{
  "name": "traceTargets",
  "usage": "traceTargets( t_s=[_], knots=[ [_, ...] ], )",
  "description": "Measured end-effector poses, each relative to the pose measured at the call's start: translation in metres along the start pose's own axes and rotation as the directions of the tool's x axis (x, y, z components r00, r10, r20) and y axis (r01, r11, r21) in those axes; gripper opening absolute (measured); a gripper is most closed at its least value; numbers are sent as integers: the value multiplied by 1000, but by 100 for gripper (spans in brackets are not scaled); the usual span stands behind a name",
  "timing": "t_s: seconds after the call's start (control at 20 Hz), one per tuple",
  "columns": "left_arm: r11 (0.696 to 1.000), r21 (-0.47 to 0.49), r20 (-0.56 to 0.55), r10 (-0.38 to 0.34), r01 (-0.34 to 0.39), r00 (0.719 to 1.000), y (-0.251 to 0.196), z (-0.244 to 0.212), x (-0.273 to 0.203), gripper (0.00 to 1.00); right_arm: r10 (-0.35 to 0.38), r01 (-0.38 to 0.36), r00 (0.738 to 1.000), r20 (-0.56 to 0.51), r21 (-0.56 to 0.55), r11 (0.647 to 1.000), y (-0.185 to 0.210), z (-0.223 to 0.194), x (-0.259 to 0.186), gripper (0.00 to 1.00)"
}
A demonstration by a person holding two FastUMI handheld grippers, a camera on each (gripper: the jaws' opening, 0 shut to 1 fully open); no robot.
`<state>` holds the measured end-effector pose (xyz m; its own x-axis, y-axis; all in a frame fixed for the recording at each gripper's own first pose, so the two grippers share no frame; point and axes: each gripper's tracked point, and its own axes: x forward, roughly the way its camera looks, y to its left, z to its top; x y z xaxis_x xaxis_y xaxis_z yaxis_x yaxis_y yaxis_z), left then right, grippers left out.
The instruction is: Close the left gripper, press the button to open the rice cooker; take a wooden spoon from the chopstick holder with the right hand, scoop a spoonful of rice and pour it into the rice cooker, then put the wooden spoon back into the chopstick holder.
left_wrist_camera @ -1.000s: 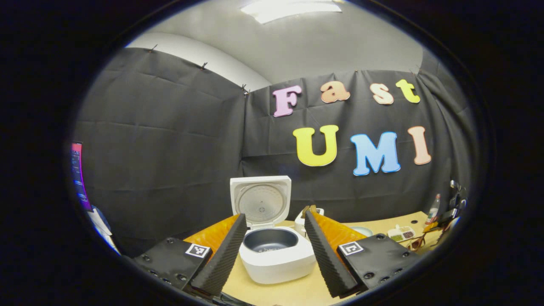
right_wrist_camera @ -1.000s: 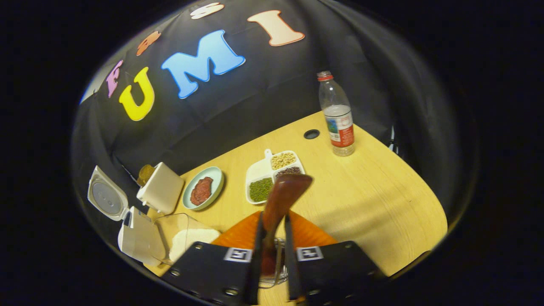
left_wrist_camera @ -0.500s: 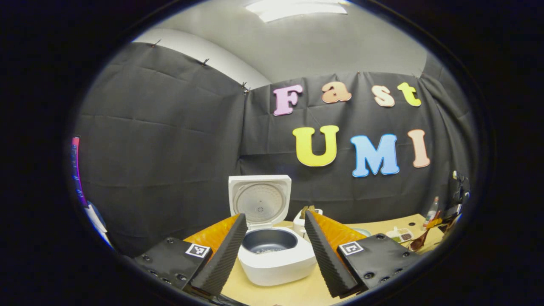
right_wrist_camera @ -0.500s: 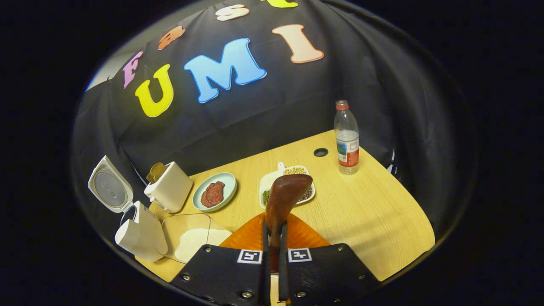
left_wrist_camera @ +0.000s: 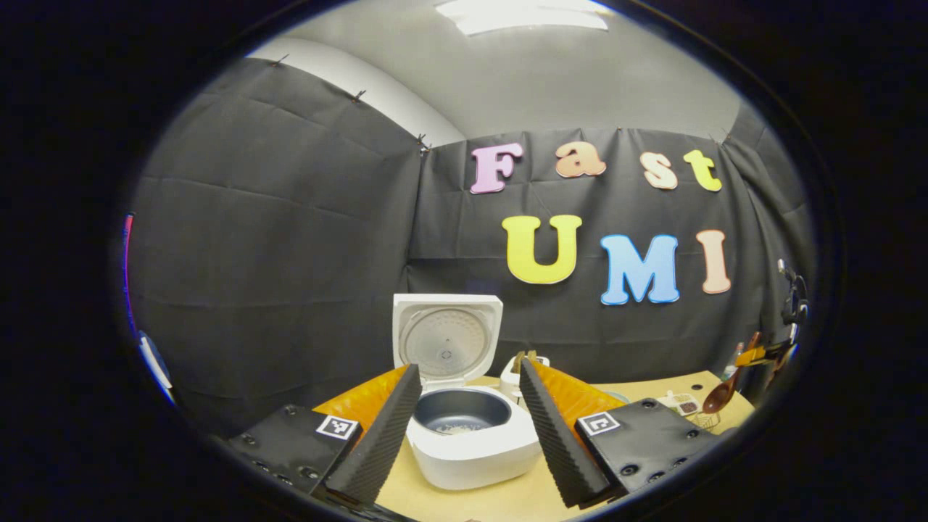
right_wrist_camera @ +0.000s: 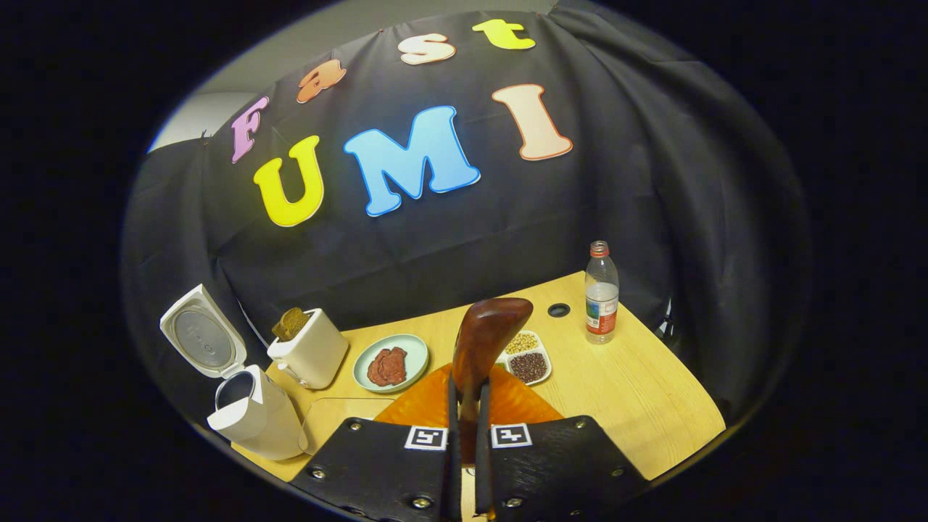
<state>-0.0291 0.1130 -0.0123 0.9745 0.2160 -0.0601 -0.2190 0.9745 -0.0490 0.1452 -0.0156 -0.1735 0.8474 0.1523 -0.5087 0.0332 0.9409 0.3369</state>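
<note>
Looking along my left gripper [left_wrist_camera: 470, 417], I have its jaws spread wide and empty, framing the white square rice cooker [left_wrist_camera: 473, 435], whose lid stands upright and whose dark pot, straight ahead between the jaws, seems to hold a little rice. Along my right gripper [right_wrist_camera: 464, 442] the jaws are clenched on the handle of the dark brown wooden spoon [right_wrist_camera: 484, 335], bowl raised ahead; I judge I am on the return step, so next I carry it leftward to the cream chopstick holder [right_wrist_camera: 313, 351] beside the cooker and lower it in.
</note>
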Motion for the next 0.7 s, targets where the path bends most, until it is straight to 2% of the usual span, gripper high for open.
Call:
traceTargets(
  t_s=[0.1, 0.6, 0.7],
  knots=[
    [1000, 3, 3, 2, -2, 1000, 9, 0, 3, 94, 4, -4, 1000, 6, -7, 1000, 14, 0, 1, 8],
    [1000, 8, -6, 1, -1, 1000, 50, -10, 18, 91, 41, -41, 999, -5, -14, 999, 77, -19, 15, 8],
    [1000, 10, -6, 2, -2, 1000, 57, -11, 20, 93, 45, -45, 999, -15, -15, 999, 88, -26, 18, 8]
  ],
)
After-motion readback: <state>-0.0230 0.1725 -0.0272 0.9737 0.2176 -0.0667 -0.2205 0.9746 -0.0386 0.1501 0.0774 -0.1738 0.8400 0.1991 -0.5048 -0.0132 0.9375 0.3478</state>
